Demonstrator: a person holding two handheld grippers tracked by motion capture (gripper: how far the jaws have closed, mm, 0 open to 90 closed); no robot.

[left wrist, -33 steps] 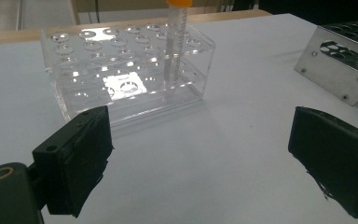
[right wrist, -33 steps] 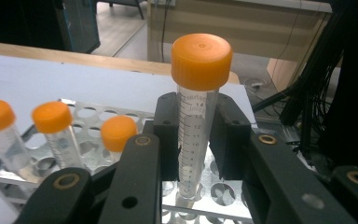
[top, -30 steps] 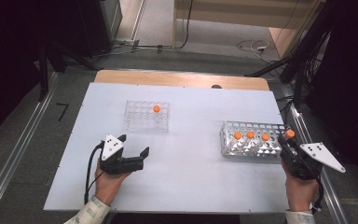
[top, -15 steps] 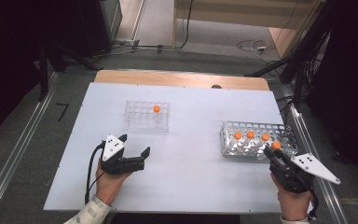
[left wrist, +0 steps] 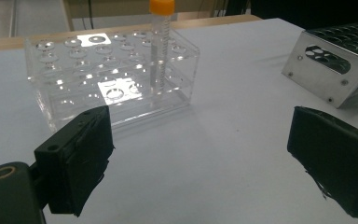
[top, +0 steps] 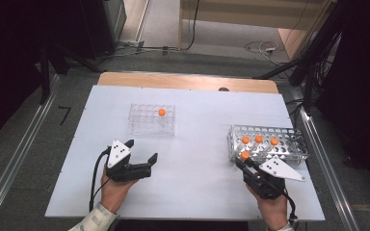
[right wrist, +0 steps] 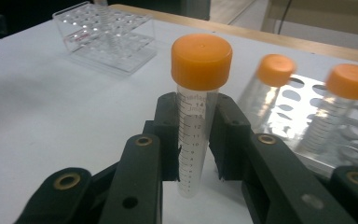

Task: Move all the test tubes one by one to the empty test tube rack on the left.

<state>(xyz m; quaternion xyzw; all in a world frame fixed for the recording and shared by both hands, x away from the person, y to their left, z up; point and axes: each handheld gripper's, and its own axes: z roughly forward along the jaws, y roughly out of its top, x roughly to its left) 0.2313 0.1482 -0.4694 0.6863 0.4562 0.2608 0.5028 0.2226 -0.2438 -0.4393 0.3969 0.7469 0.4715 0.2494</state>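
Observation:
My right gripper (right wrist: 196, 144) is shut on a clear tube with an orange cap (right wrist: 196, 116), held upright. From above, this tube (top: 245, 155) and the right gripper (top: 245, 162) sit at the front left corner of a metal rack (top: 289, 144), which holds three more orange-capped tubes (top: 258, 138). A clear plastic rack (top: 144, 120) farther left holds one orange-capped tube (top: 161, 112). My left gripper (top: 142, 150) rests open on the table in front of it. In the left gripper view the left gripper (left wrist: 205, 163) has wide jaws with nothing between them, facing the clear rack (left wrist: 74, 79) and its tube (left wrist: 160, 46).
The white table (top: 197, 159) has bare room between the two racks. A wooden strip (top: 183, 81) runs along its far edge. Cables and dark stands lie on the floor beyond. The metal rack's end wall (left wrist: 326, 70) stands to the right of the left gripper.
My right gripper has carried the tube leftward, from the metal rack's right end to its front left corner. The left gripper has stayed in place.

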